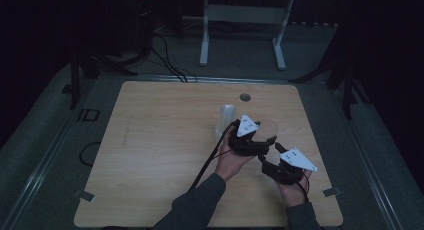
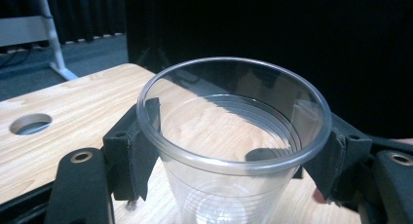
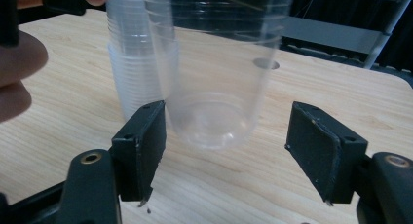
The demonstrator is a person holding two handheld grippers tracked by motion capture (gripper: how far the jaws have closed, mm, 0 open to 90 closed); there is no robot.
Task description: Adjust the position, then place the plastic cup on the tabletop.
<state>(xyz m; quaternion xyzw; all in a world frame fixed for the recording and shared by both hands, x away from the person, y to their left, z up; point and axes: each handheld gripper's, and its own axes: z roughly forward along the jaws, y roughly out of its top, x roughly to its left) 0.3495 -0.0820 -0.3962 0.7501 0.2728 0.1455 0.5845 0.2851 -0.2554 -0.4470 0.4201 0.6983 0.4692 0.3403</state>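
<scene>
From the high view the left gripper (image 1: 252, 138) and right gripper (image 1: 274, 163) are seen over the counter (image 1: 150, 155), the cup (image 2: 234, 146) is clamped below its rim by the left jaws, and the right jaws are spread wide, empty, around its base near the stack (image 3: 134, 63).

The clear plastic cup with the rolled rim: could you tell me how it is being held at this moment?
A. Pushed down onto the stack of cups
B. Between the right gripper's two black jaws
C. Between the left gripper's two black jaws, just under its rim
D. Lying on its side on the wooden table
C: in the left gripper view the left gripper has its black pads pressed on both sides of the clear plastic cup just under its rim, while the right gripper stands open below its base.
</scene>
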